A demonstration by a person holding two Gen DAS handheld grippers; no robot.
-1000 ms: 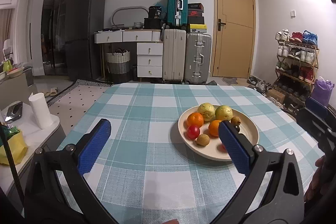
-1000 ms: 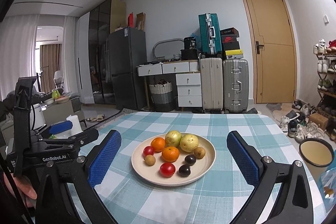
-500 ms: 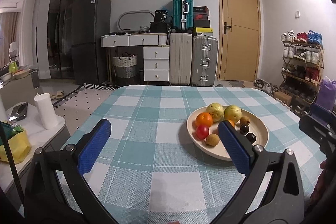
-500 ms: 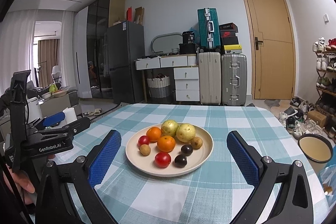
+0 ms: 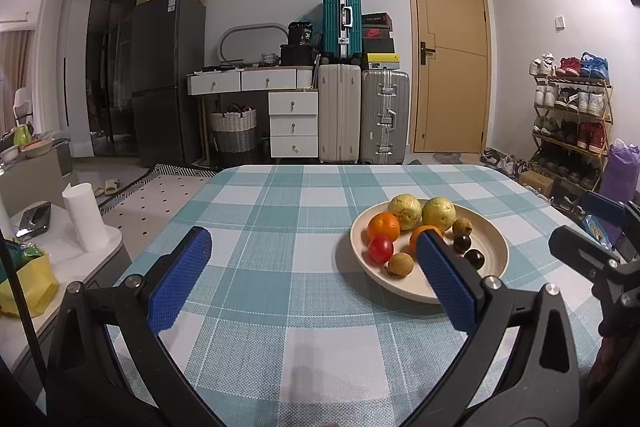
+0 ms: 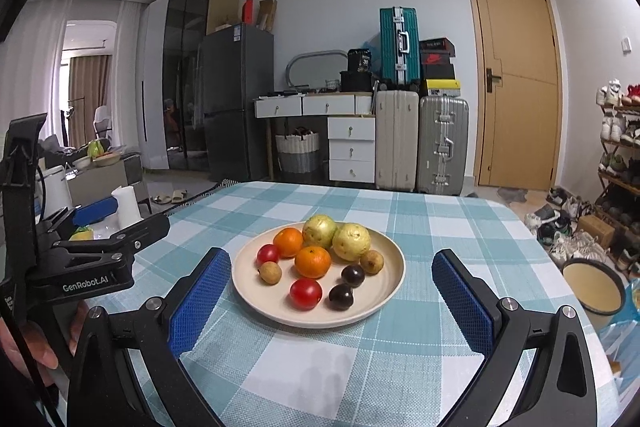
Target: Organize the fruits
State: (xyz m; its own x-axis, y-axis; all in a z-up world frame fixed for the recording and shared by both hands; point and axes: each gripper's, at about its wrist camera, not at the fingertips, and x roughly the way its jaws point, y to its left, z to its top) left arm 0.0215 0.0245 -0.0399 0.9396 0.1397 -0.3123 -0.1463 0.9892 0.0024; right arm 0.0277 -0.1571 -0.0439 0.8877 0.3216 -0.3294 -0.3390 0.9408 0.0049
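A cream plate [image 6: 385, 301] on the checked tablecloth holds two yellow-green guavas [image 6: 351, 241], two oranges [image 6: 313, 261], two red tomatoes [image 6: 306, 293], two dark plums [image 6: 341, 297] and two small brown fruits [image 6: 270, 273]. My right gripper [image 6: 331, 261] hovers open just in front of the plate, its blue pads flanking it, nothing held. My left gripper [image 5: 313, 241] is open and empty over bare cloth, left of the plate [image 5: 496, 239]. In the left wrist view its right finger [image 5: 444, 279] hides part of one orange [image 5: 418, 241].
A paper towel roll [image 5: 86, 217] and a yellow bag [image 5: 24, 283] sit on a low side table to the left. A round bowl [image 6: 594, 287] lies beyond the table's right edge. Suitcases [image 5: 384, 115] and a shoe rack [image 5: 572, 123] line the far walls.
The right gripper has edged closer to the plate, which looks slightly larger. The left gripper's view has shifted a little. Both grippers stayed open.
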